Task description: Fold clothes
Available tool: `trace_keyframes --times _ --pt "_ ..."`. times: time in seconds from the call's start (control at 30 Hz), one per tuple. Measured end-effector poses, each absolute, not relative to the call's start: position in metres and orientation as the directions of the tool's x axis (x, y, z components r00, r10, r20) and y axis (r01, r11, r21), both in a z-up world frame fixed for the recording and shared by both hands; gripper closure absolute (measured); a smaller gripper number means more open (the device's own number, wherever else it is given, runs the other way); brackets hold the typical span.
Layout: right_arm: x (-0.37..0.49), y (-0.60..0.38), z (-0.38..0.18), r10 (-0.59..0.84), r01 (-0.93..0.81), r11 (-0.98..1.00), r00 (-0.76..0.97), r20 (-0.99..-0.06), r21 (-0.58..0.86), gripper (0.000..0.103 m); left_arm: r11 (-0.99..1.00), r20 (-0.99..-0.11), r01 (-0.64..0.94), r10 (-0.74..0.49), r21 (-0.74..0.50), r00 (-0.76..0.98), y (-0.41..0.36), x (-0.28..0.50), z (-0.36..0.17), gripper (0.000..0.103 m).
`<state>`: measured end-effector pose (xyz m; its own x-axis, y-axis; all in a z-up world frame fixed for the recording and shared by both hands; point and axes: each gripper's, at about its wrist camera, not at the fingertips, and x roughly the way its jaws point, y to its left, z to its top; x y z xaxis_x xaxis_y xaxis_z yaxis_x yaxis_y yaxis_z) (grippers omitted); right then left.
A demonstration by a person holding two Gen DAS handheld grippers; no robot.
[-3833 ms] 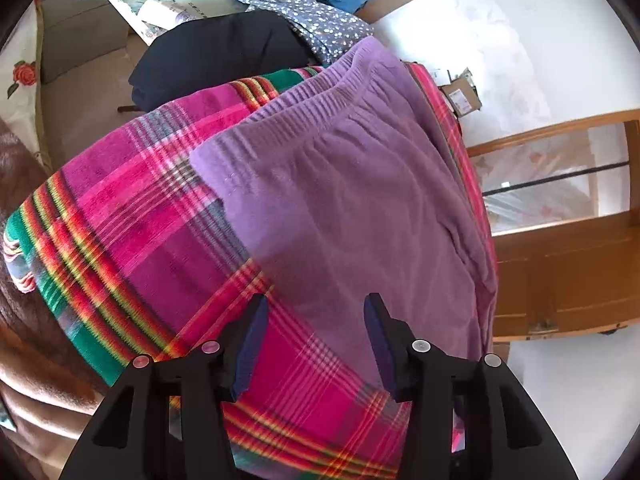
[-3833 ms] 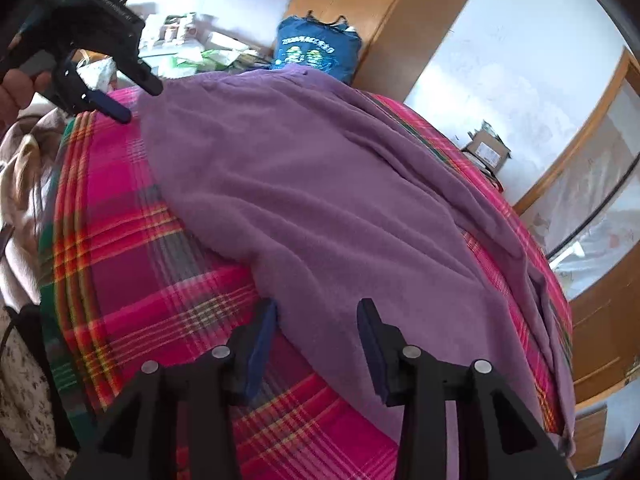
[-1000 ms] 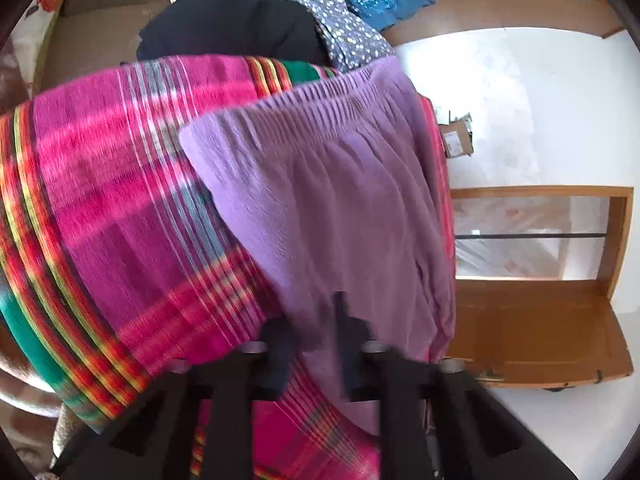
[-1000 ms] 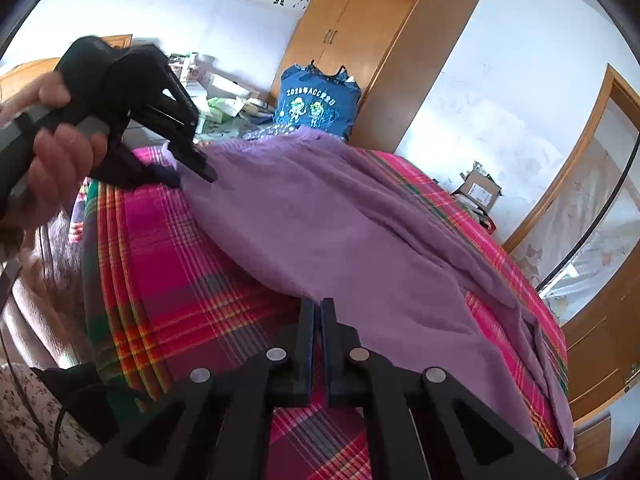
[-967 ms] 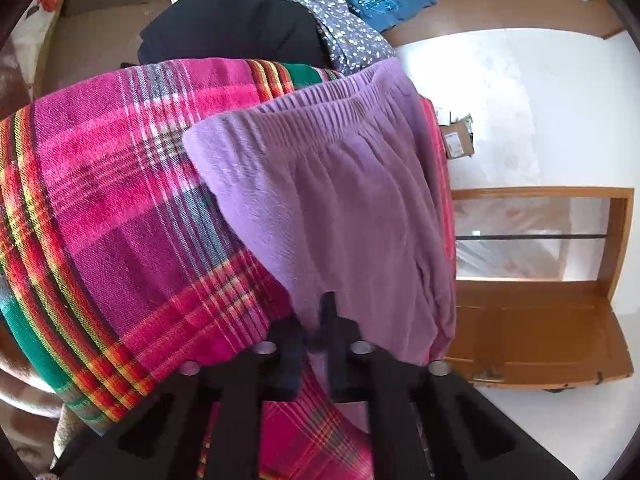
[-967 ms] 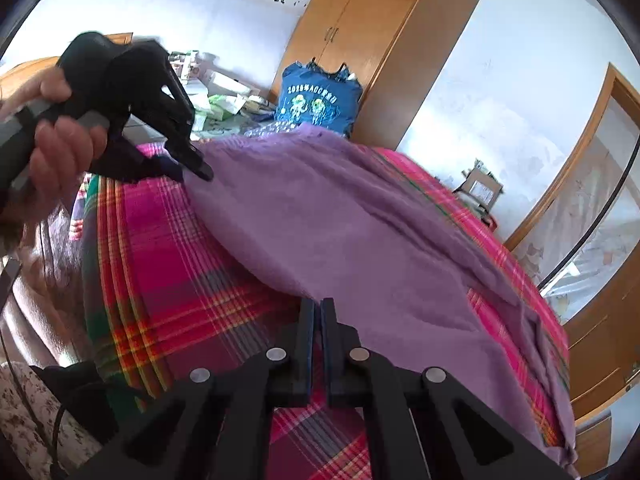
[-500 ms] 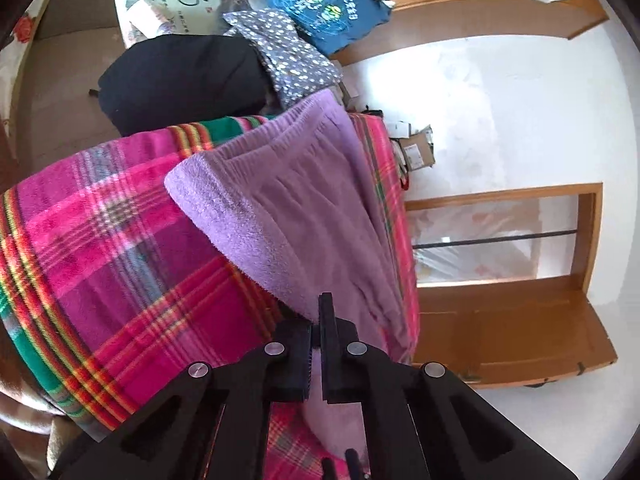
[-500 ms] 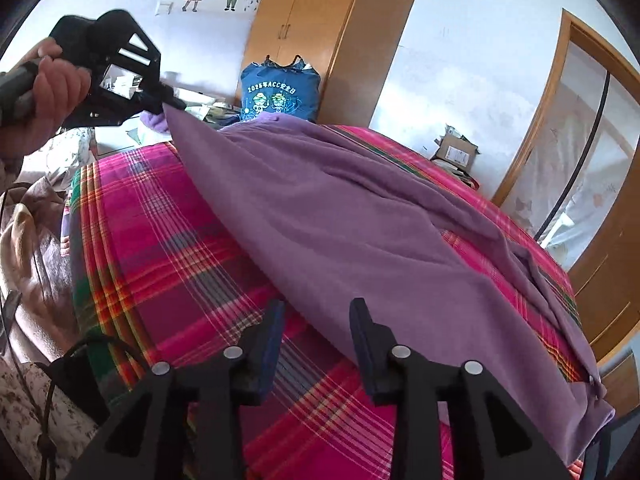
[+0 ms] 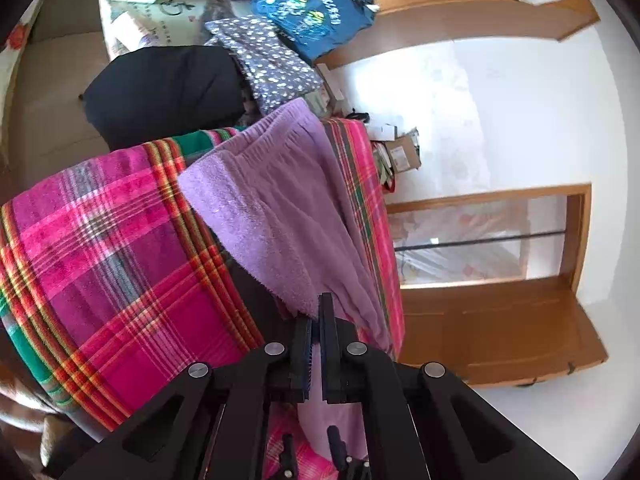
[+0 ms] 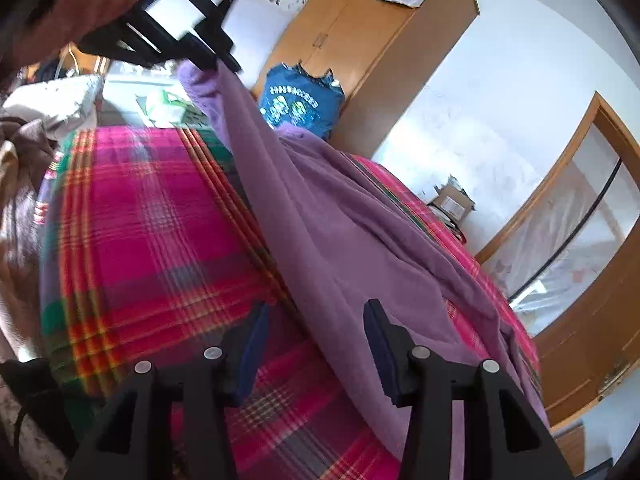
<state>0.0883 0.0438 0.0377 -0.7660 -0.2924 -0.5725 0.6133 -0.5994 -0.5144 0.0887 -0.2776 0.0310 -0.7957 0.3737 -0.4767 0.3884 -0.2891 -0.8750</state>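
Plaid bedspread (image 10: 152, 216): covers bed. Purple trousers (image 10: 340, 232): spread on it, waist corner lifted. Left gripper (image 9: 316, 320): jaws clamped on that corner. Right gripper (image 10: 316, 332): jaws opening, astride edge, gripping nothing. Step: first fold; next, judged: carry corner across.
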Motion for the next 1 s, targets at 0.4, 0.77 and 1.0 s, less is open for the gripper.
trace_keyframes --times 0.4,0.77,1.0 --pt "0.056 0.103 0.039 -0.113 0.482 -0.701 -0.803 -0.586 -0.525 0.074 -0.282 -0.475 0.391 0.369 -0.876 -0.799 -0.283 0.094 0.031 0.1" --pt "0.041 0.15 0.029 0.025 0.408 -0.72 -0.794 -0.608 -0.562 0.077 -0.278 -0.51 0.434 0.345 -0.857 -0.788 -0.29 0.098 0.02 0.1" --pt "0.043 0.159 0.019 0.042 0.412 -0.712 -0.783 -0.62 -0.568 0.1 -0.281 -0.545 0.471 0.329 -0.836 -0.771 -0.294 0.101 0.007 0.1"
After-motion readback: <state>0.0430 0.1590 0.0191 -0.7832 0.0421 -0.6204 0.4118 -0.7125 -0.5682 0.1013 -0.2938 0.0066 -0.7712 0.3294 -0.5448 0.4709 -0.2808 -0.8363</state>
